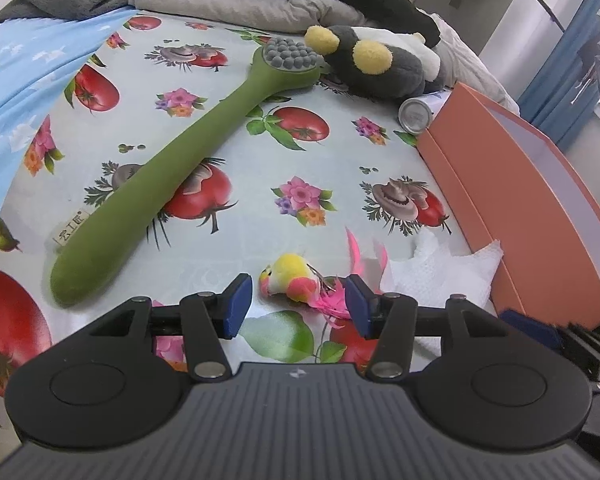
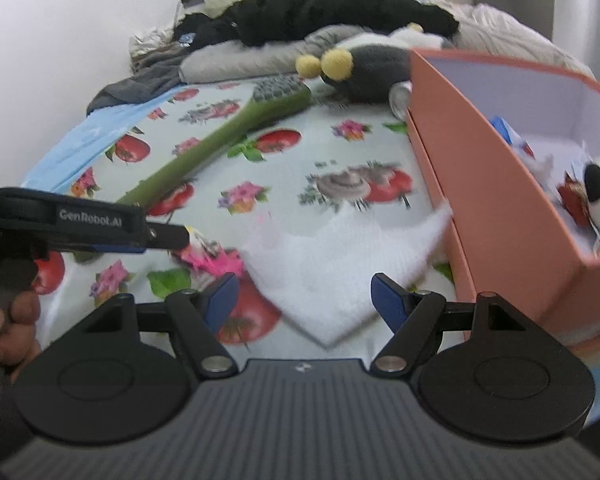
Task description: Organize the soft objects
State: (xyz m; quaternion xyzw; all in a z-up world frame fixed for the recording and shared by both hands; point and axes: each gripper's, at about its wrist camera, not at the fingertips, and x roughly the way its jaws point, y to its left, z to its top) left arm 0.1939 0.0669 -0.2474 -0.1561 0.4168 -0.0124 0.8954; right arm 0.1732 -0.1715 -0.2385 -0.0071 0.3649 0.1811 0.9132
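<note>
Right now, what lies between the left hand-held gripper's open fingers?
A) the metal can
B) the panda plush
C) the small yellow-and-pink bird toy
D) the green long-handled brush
C: the bird toy lies on the cloth between the left hand-held gripper pads, untouched.

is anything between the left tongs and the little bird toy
Nothing visible. The bird toy lies on the cloth just ahead of the open left tongs, its pink feathers by the right pad; the white tissue sits off to the side.

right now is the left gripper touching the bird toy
Apart. The left wrist view shows the left gripper open, with cloth visible between each blue pad and the bird toy lying between them.
</note>
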